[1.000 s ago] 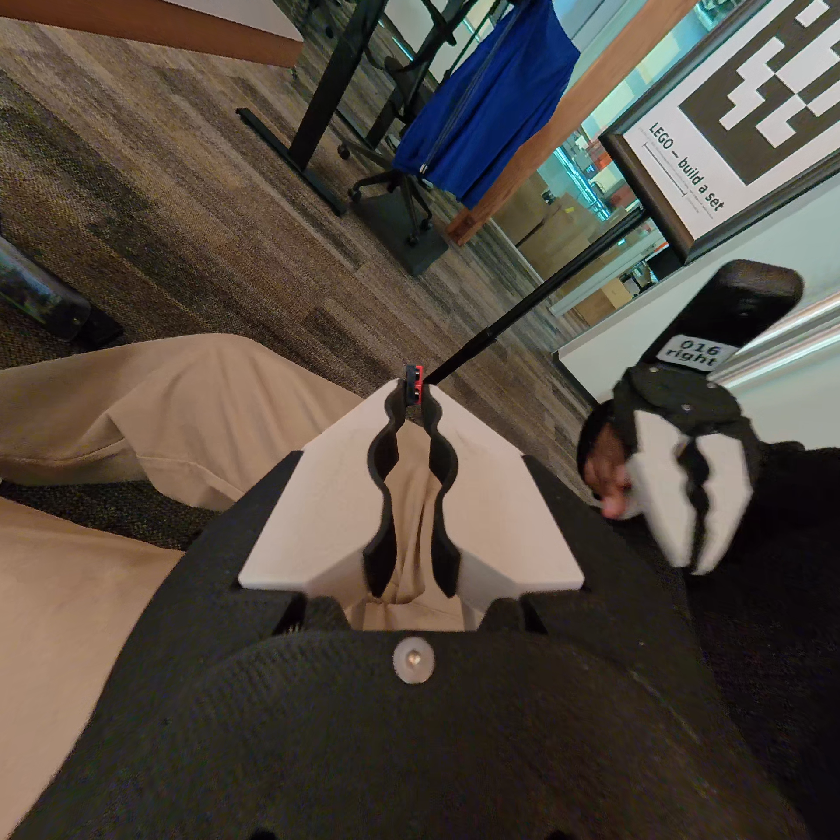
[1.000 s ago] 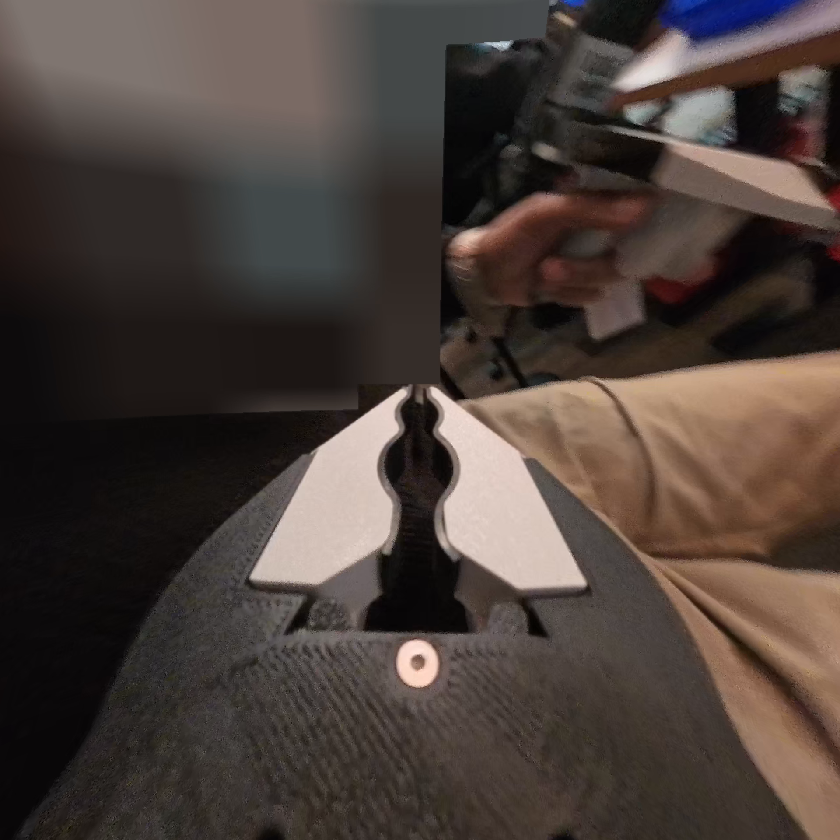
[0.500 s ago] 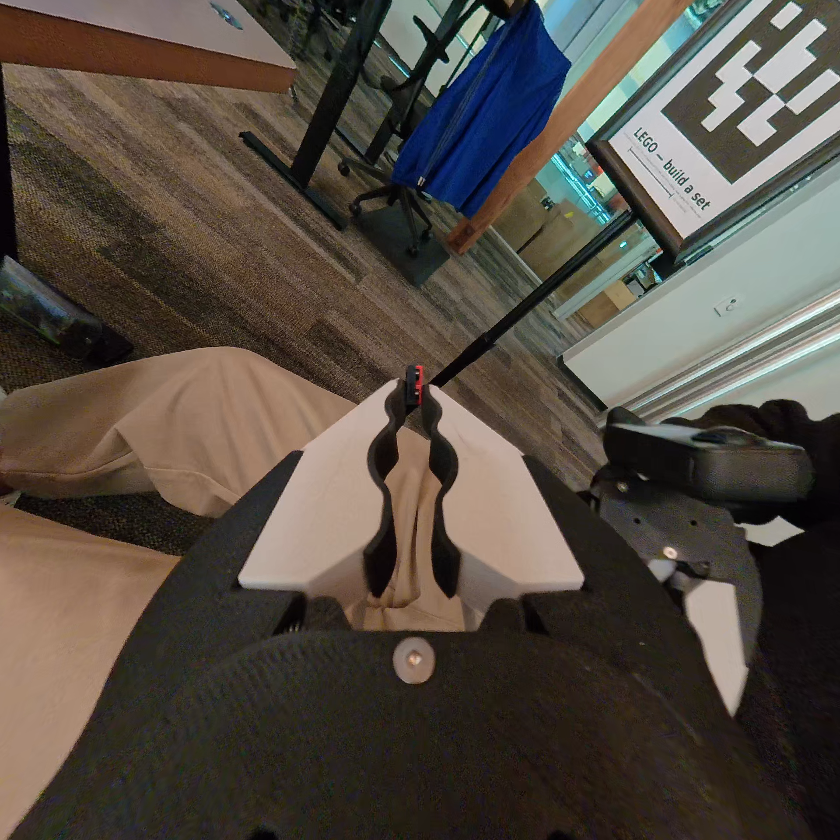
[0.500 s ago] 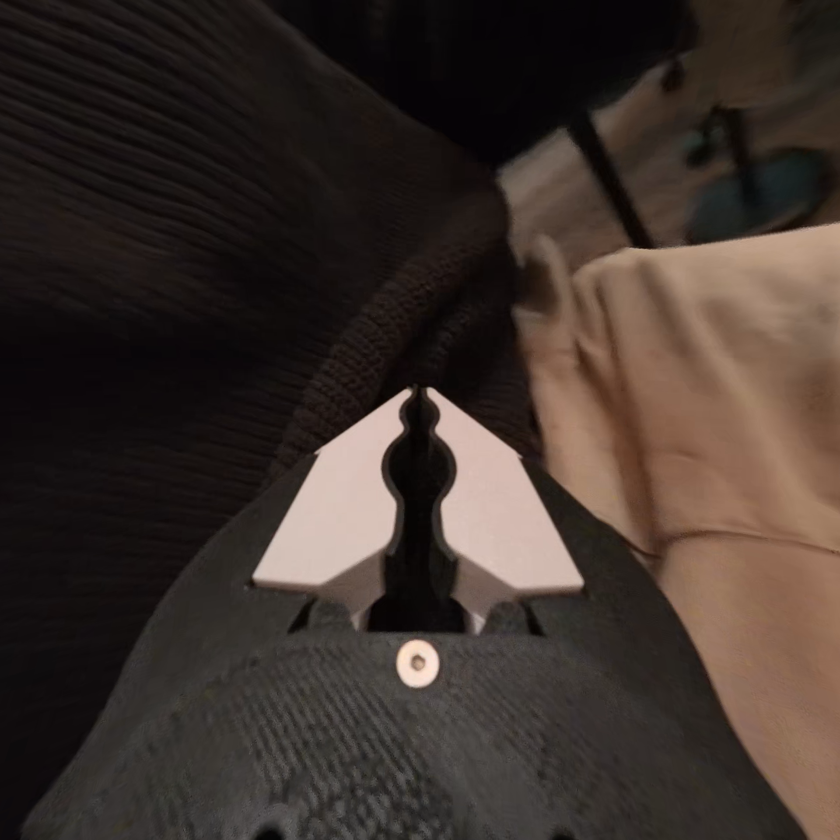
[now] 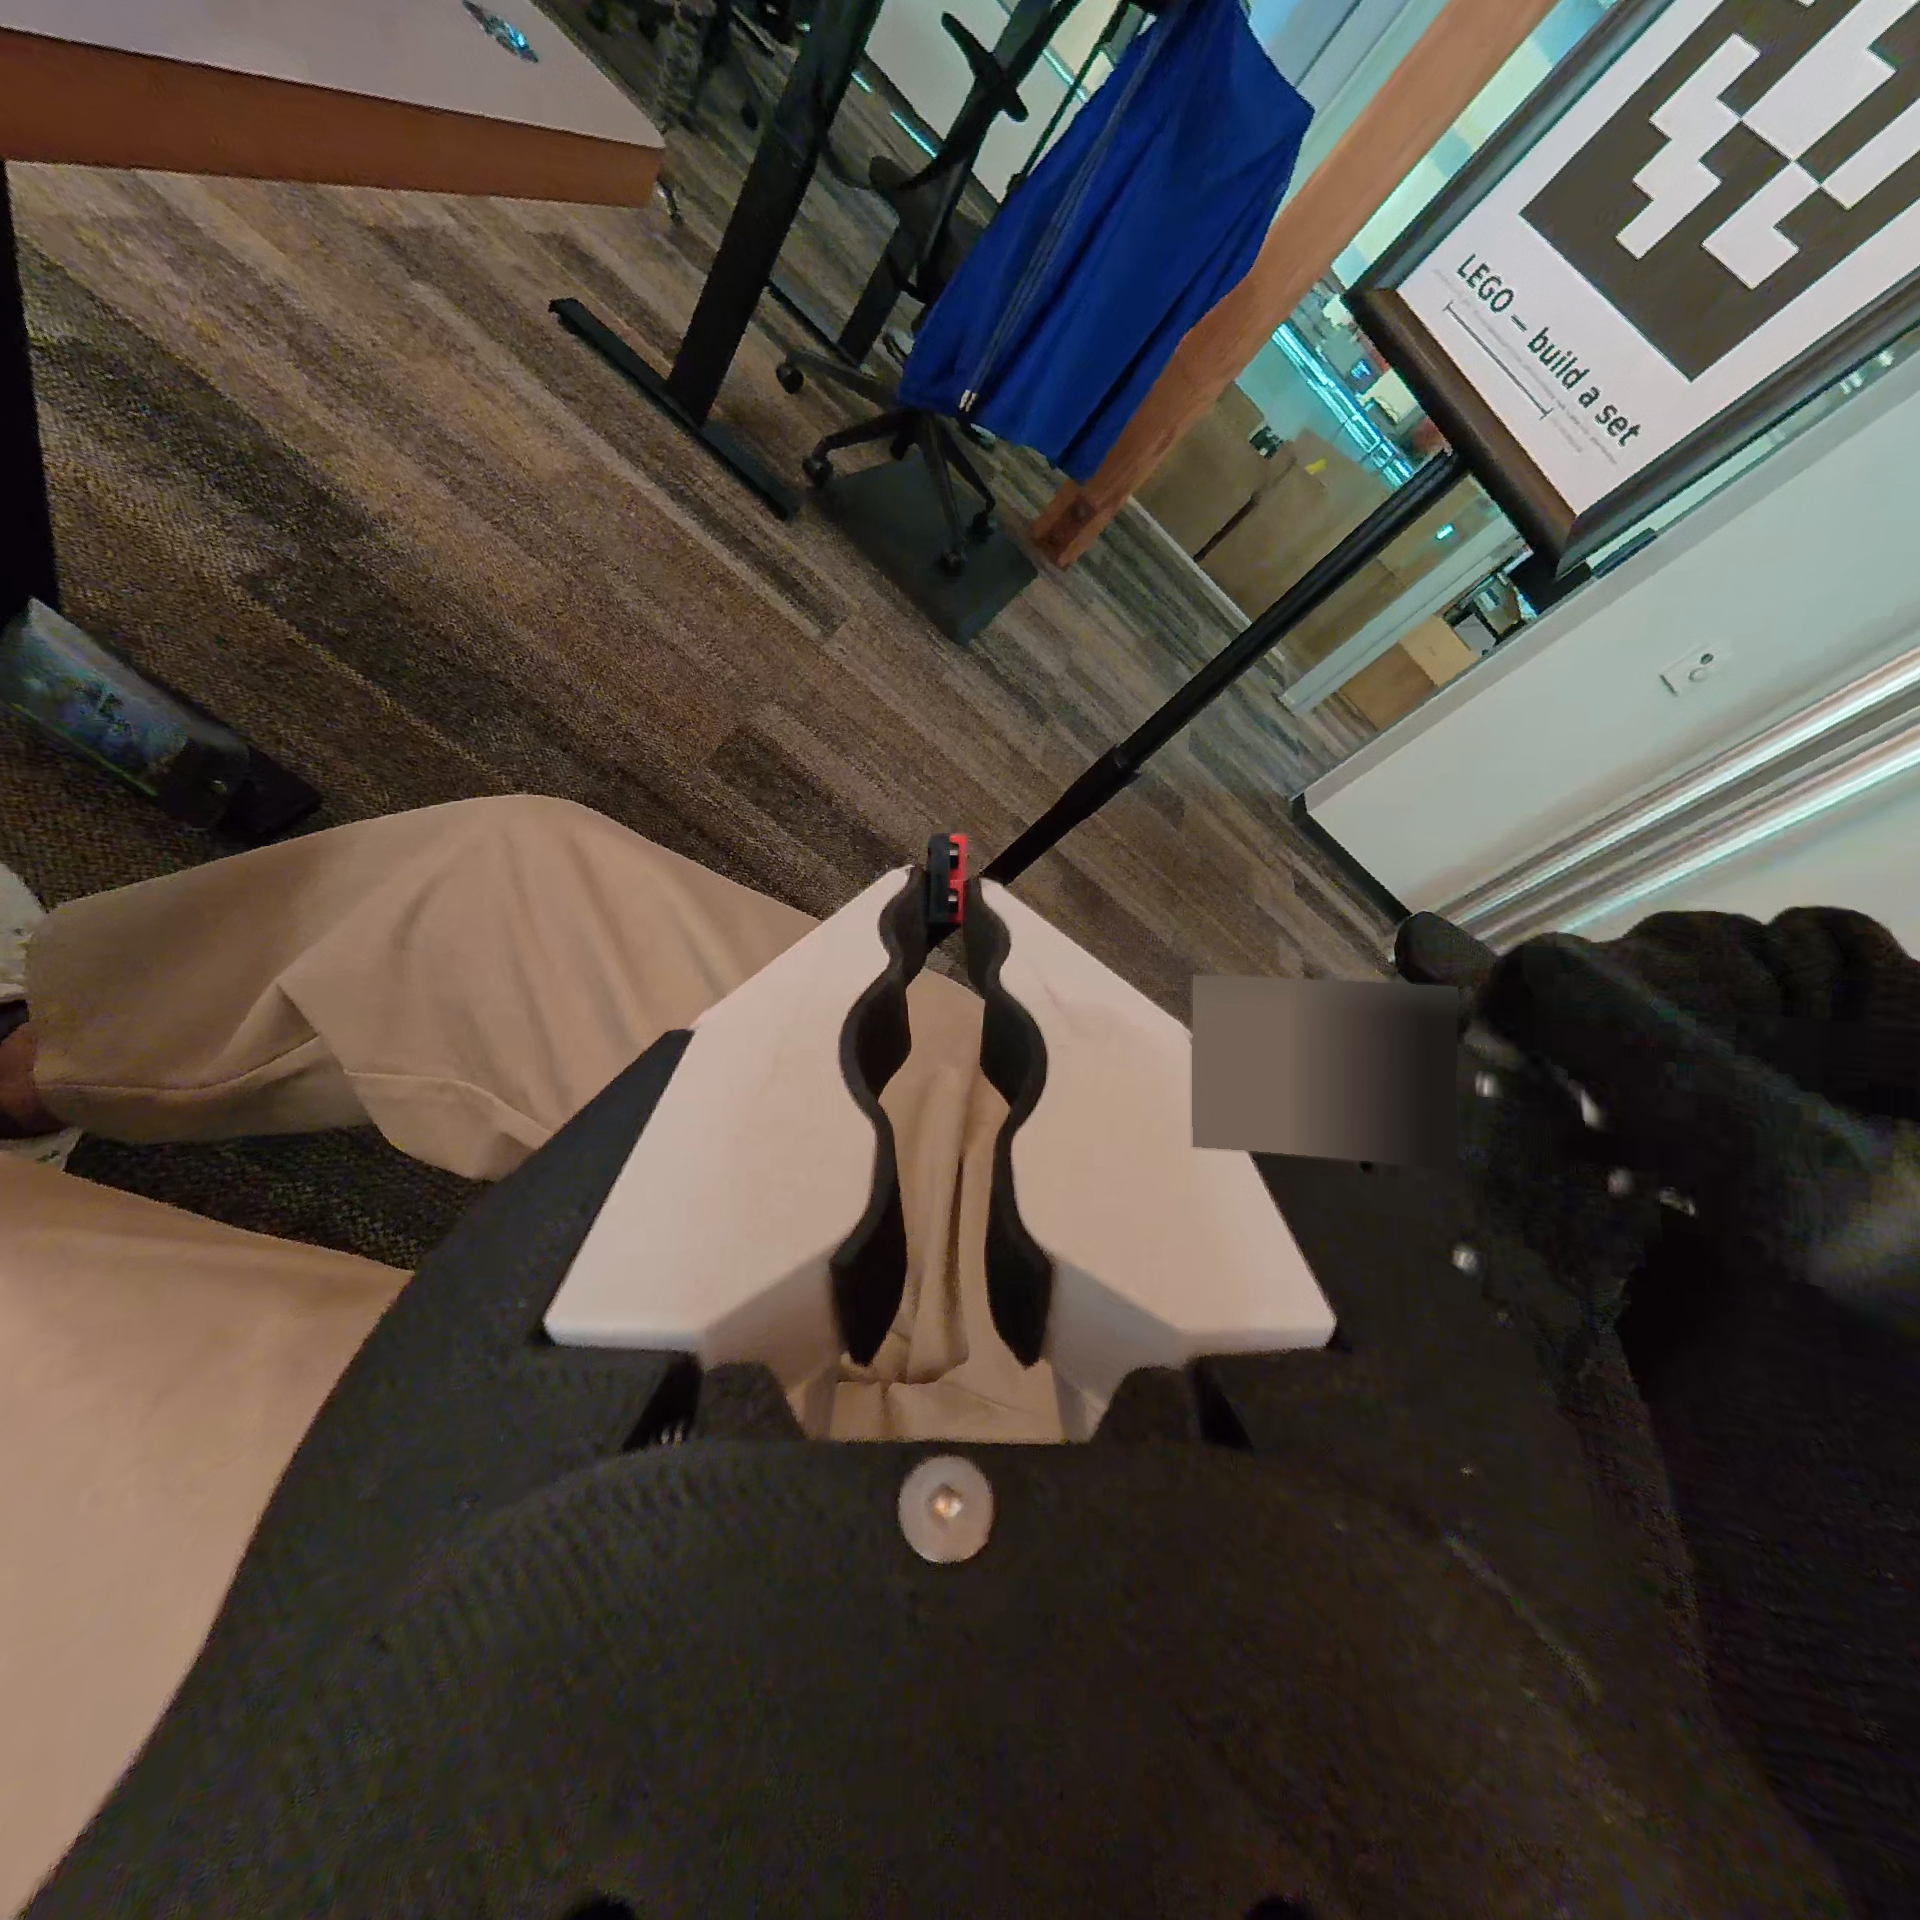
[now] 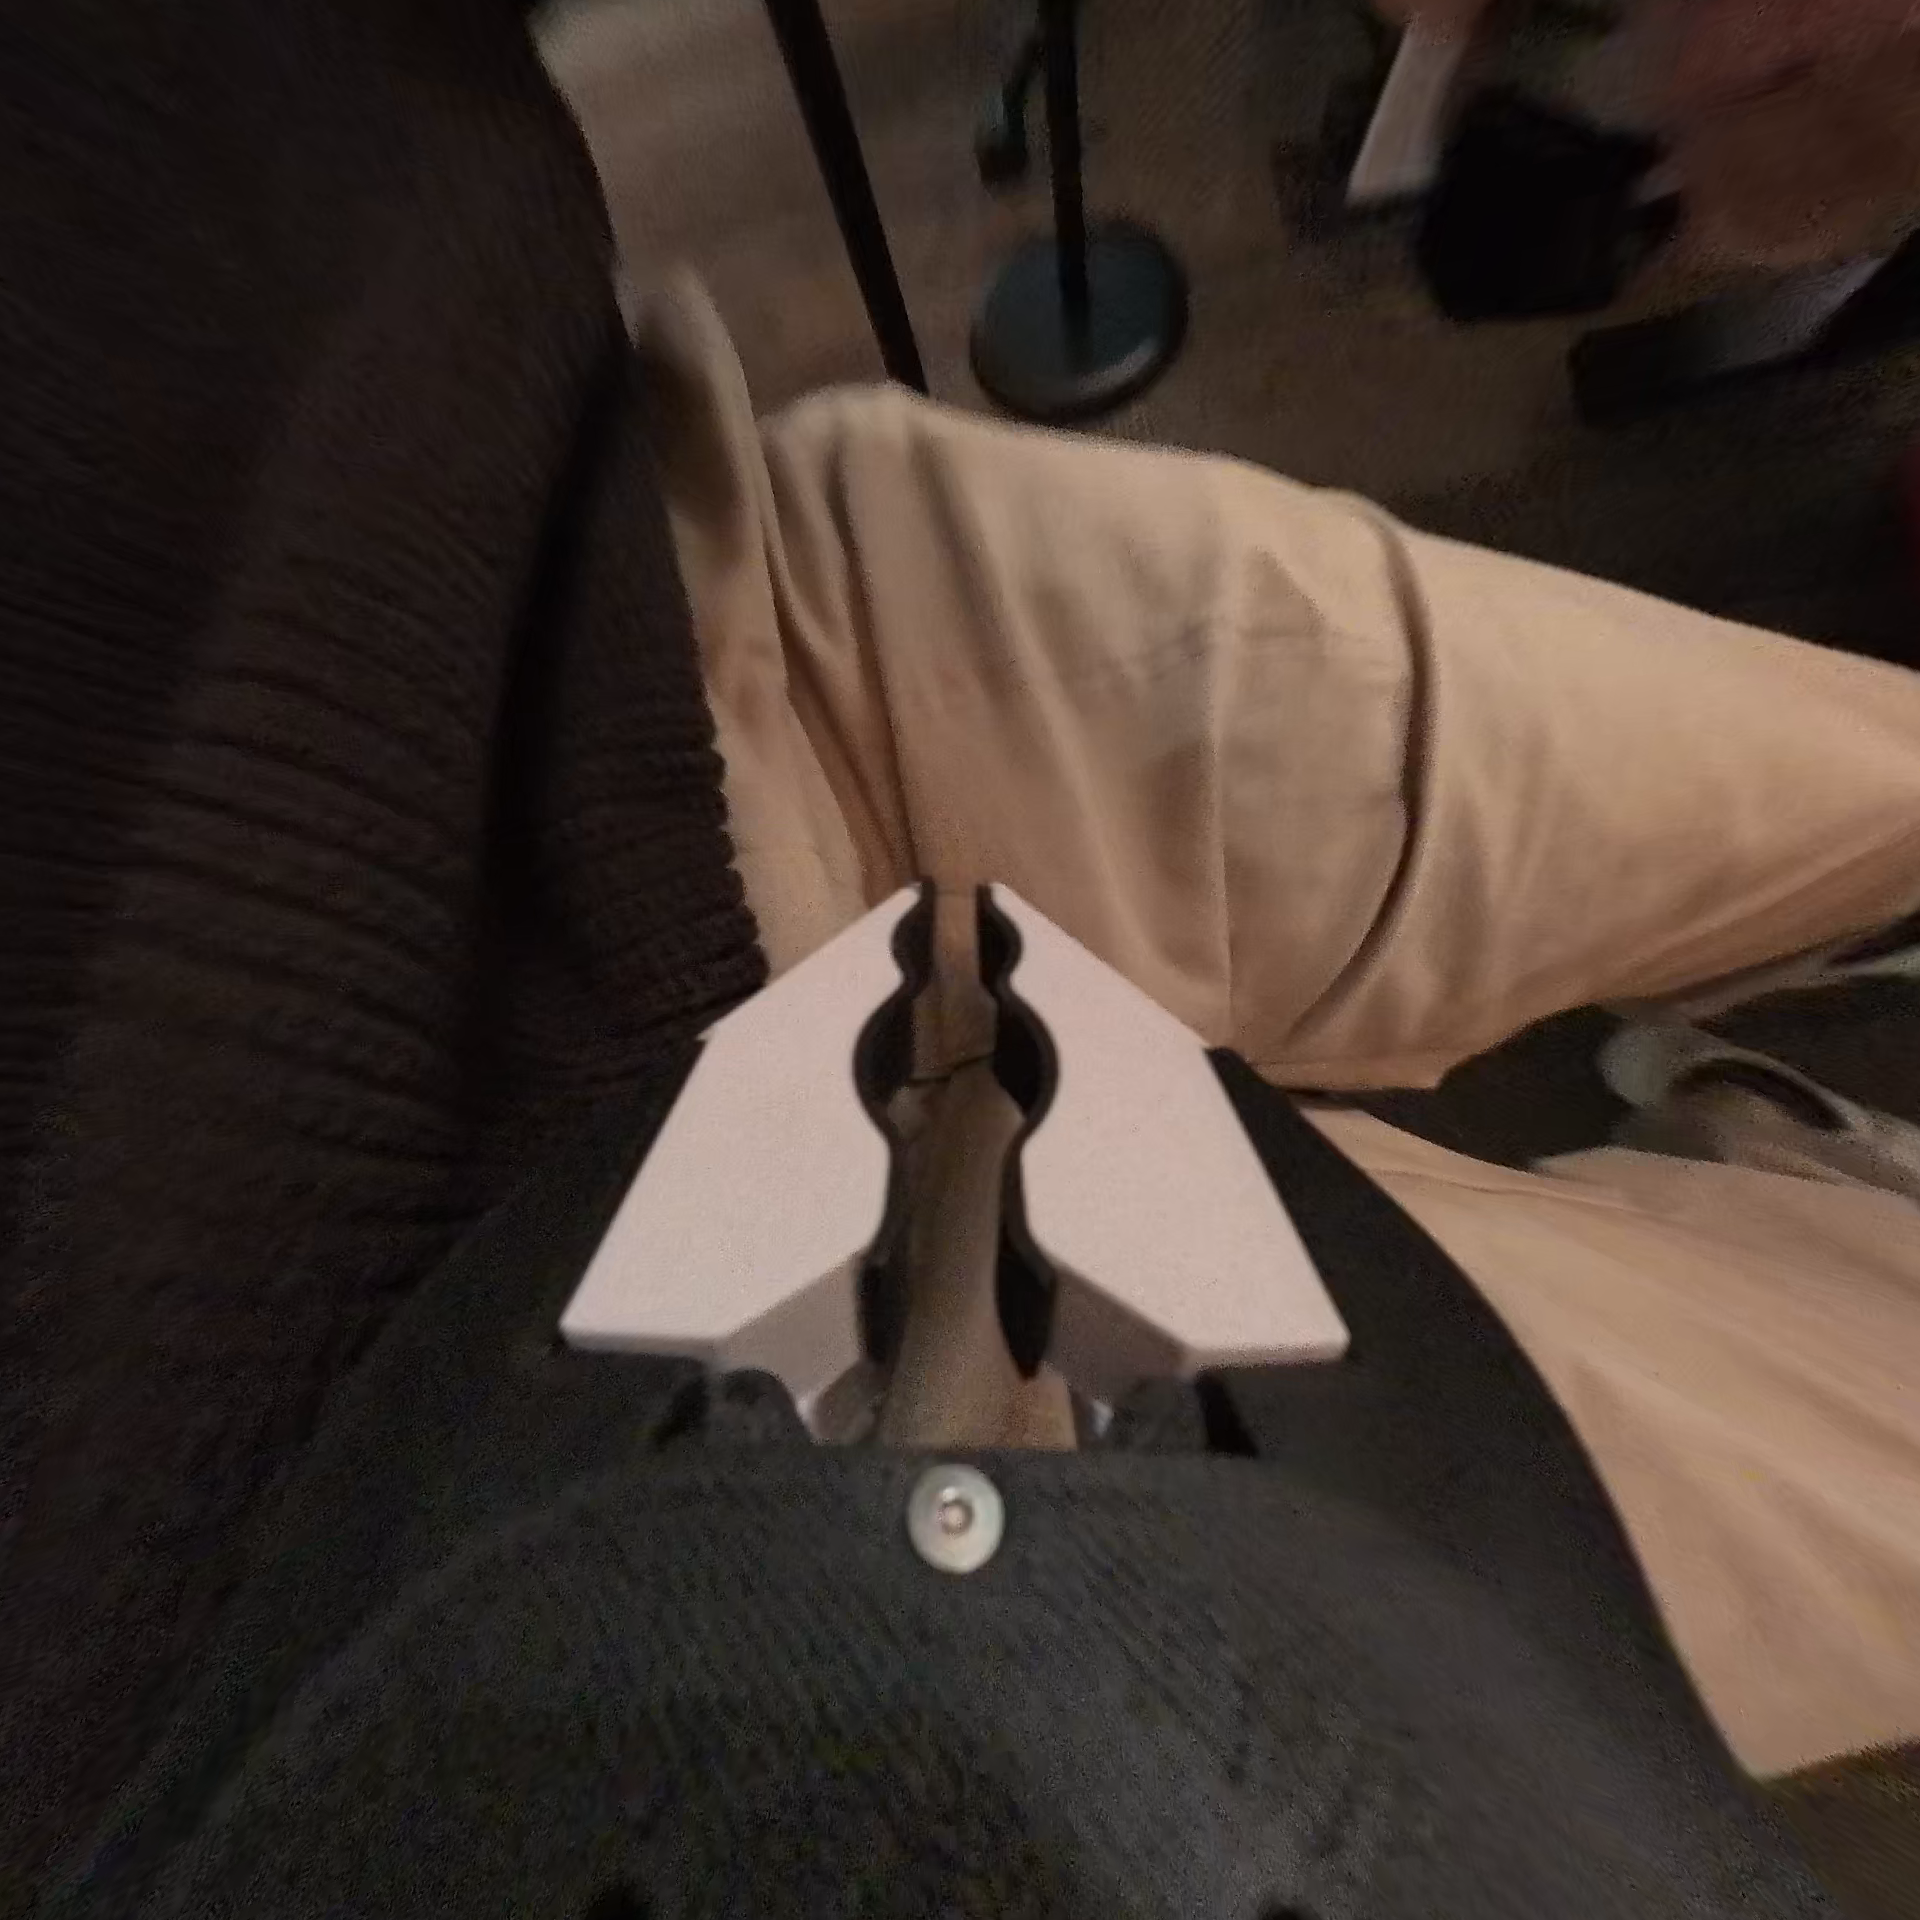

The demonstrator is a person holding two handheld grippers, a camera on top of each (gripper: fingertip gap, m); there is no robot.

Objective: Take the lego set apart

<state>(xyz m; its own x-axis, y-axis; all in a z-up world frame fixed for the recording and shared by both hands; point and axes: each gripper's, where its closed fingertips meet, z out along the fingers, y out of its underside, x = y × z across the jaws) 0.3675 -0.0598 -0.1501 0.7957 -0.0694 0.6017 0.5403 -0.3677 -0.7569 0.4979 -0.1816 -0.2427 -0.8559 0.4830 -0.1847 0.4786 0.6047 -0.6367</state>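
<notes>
The left gripper [image 5: 948, 896] is clamped on a small red-and-black brick [image 5: 948, 881] above khaki trousers [image 5: 343, 977]; the right gripper [image 6: 954, 896] stands slightly apart, empty, beside a dark sweater [image 6: 312, 623].

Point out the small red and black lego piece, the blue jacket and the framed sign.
lego piece [image 5: 948, 879], left wrist view, on its end showing between the fingertips.
blue jacket [image 5: 1101, 249], left wrist view, on the middle of the hanging cloth.
framed sign [image 5: 1662, 281], left wrist view, on its white face.
</notes>
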